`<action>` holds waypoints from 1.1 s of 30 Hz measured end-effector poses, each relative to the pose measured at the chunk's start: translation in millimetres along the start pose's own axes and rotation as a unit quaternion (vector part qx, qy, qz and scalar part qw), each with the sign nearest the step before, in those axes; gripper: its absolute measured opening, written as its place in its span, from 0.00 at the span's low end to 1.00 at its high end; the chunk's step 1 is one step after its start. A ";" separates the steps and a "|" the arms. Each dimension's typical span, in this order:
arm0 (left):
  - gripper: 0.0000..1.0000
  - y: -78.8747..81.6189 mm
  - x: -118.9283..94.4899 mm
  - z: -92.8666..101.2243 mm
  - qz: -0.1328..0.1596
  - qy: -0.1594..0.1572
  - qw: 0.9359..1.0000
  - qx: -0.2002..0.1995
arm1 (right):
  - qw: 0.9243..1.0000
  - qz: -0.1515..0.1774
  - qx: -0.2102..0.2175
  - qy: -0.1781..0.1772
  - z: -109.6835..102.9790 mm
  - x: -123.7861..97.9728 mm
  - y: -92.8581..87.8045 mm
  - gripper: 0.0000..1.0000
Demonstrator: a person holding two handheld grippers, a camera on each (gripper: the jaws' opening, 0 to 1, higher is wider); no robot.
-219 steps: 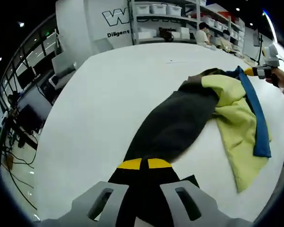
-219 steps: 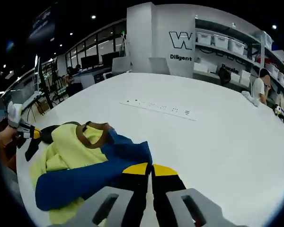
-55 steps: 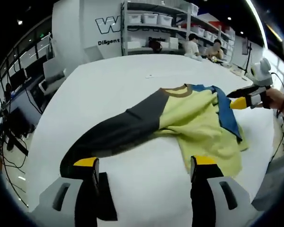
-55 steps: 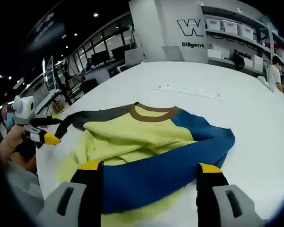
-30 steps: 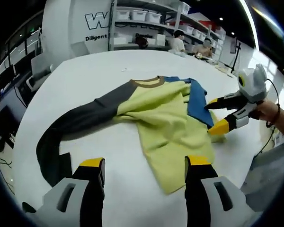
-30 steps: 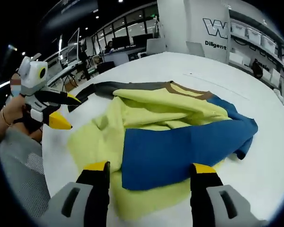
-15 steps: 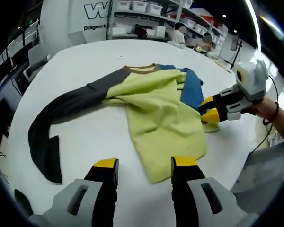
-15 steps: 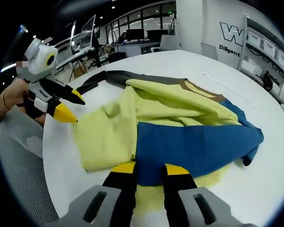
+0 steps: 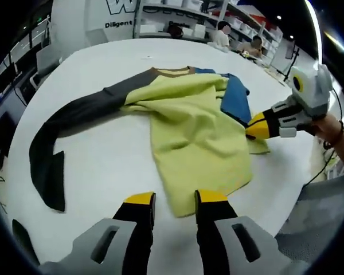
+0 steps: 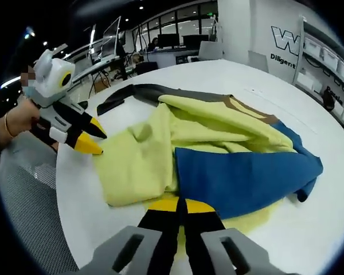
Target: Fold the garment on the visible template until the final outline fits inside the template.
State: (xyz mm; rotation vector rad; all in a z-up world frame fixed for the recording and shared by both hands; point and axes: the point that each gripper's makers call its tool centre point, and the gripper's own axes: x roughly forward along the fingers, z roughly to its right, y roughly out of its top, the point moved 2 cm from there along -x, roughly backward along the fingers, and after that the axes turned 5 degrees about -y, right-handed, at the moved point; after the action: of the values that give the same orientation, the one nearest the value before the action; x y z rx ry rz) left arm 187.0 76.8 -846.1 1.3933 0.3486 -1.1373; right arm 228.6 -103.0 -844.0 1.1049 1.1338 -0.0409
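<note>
A garment with a yellow body point(image 9: 189, 126), a brown collar, a dark grey sleeve point(image 9: 80, 114) and a blue sleeve point(image 9: 236, 100) lies crumpled on the white table point(image 9: 103, 172). My left gripper point(image 9: 175, 200) is open with a narrow gap, and the near corner of the yellow hem sits between its jaws. It shows from the left in the right gripper view as the left gripper point(image 10: 94, 140), tips at that hem corner. My right gripper point(image 10: 180, 205) is shut on the garment's yellow edge just below the blue sleeve point(image 10: 246, 172). The right gripper point(image 9: 251, 129) pinches the garment's right side.
The table's curved edge runs close behind both grippers. A mesh chair point(image 10: 28, 229) stands off the table beside the person's hand point(image 10: 14, 123). Shelves with bins point(image 9: 178, 8) and seated people point(image 9: 223, 34) are far behind the table.
Both grippers came in to the yellow hem. The left jaws narrowed around the hem corner. The right jaws went from wide open to shut on the garment's edge.
</note>
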 end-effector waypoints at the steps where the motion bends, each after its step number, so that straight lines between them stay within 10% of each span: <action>1: 0.21 0.2 0.3 0.1 0.001 0.001 1.000 -0.003 | 1.000 0.001 0.005 0.001 1.4 -0.7 0.7 0.00; 13: 0.02 -2.4 2.2 4.5 -0.009 0.010 1.000 0.018 | 0.999 0.016 0.038 -0.032 30.2 -21.5 -2.6 0.00; 33: 0.02 -6.4 -11.0 2.3 -0.026 0.019 0.999 0.029 | 0.979 0.022 0.123 -0.163 126.4 -86.6 -32.1 0.00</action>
State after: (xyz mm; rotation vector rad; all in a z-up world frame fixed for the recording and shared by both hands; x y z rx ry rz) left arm 175.9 80.7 -840.8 1.4651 0.3843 -1.1720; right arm 258.1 -251.3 -803.7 1.2882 0.8235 -0.3240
